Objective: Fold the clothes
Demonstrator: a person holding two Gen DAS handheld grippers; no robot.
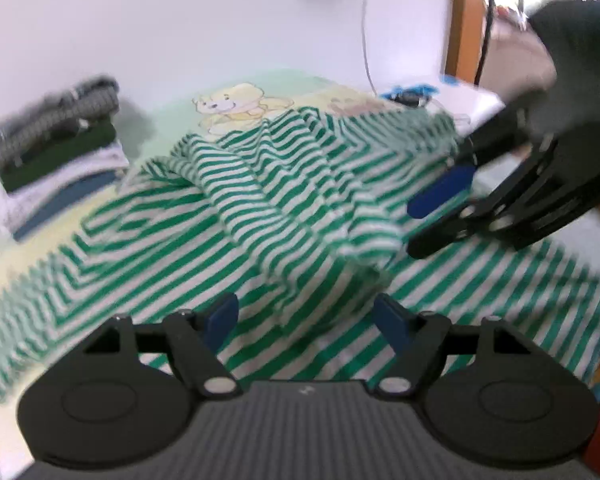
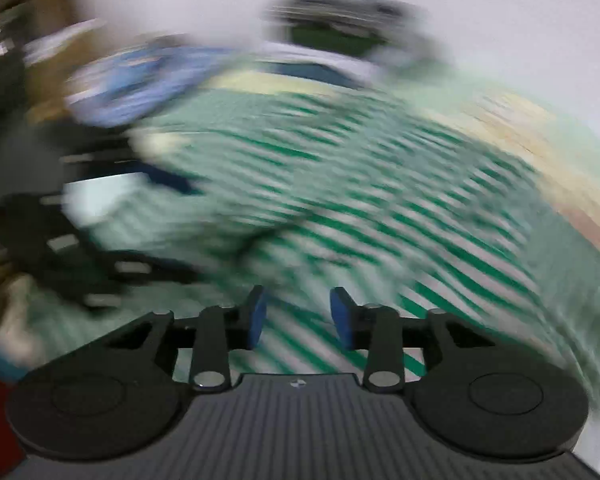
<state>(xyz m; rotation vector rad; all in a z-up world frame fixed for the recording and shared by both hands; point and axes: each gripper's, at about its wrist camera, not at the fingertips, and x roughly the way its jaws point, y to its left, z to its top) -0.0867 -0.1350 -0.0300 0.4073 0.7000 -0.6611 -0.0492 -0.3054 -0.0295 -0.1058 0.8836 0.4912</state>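
Left wrist view: nearest the lens, the left gripper (image 1: 306, 322) has its two blue-padded fingers spread wide with nothing between them, poised just above the green-and-white striped garment (image 1: 228, 216). The garment lies spread over a pale bed sheet (image 1: 260, 84) printed with yellow bears, and a loose fold of it is bunched into a ridge across the middle. To the right of that ridge, the right gripper (image 1: 440, 216) comes in from the side, a dark-gloved hand (image 1: 572, 92) holding it; one blue finger pad (image 1: 440, 192) shows above a dark finger, with a gap between them, right beside the bunched edge of cloth. Whether it touches the cloth cannot be told. Farther back at the left, a stack of folded clothes (image 1: 56, 148) sits against the white wall (image 1: 180, 20).

Right wrist view: heavily blurred, but the right gripper's fingers stand parted and empty over the striped cloth.
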